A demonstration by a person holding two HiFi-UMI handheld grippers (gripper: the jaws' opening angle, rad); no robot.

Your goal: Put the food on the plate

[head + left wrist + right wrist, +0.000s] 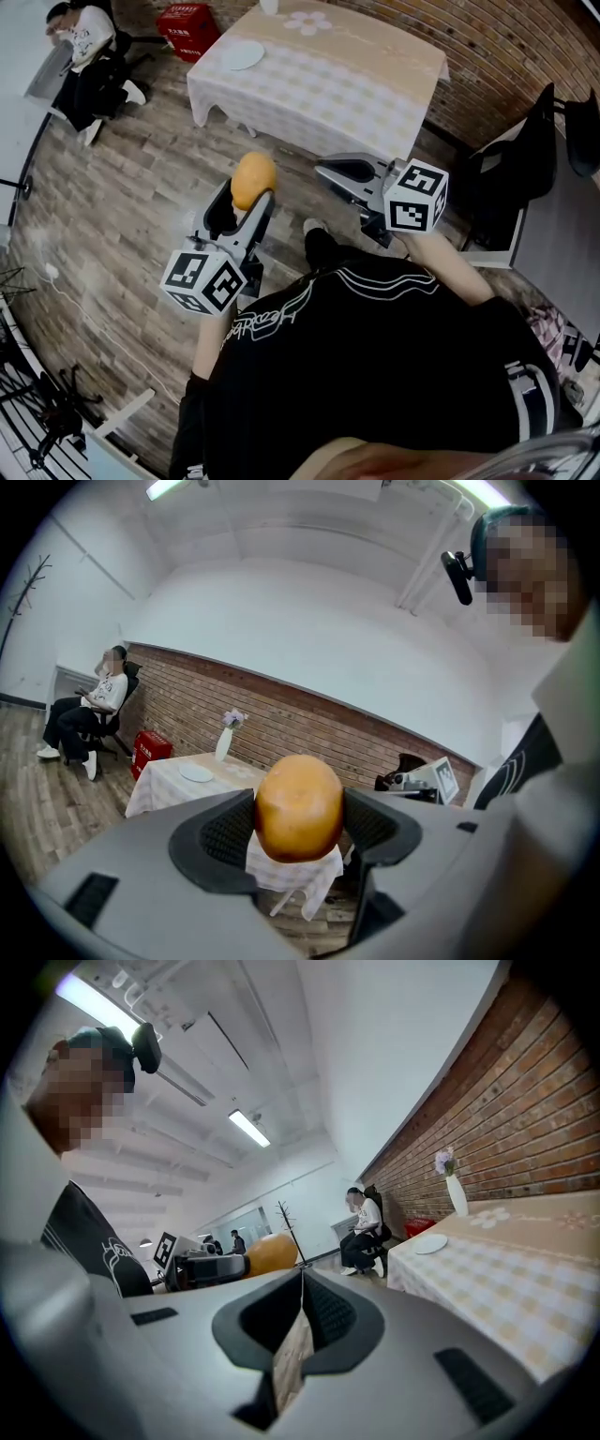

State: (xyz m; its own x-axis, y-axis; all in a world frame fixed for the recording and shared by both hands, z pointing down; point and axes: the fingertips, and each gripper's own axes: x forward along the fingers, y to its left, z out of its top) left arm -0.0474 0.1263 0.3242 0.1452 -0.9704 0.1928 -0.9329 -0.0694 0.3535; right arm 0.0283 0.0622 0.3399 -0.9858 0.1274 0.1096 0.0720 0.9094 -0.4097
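An orange, bun-like piece of food (253, 180) is clamped between the jaws of my left gripper (246, 192), held in the air over the wooden floor, short of the table. In the left gripper view the food (298, 806) fills the gap between the two dark pads. A white plate (244, 55) lies on the checked tablecloth at the table's left end, far ahead. It also shows small beyond the food as the plate (197, 774). My right gripper (349, 172) is shut with nothing in it, held level to the right near the table's front edge.
The cloth-covered table (323, 84) stands against a brick wall, with a white vase (224, 743) on it. A red crate (187, 28) and a seated person (84, 56) are at the far left. A dark chair and desk (525, 178) stand at the right.
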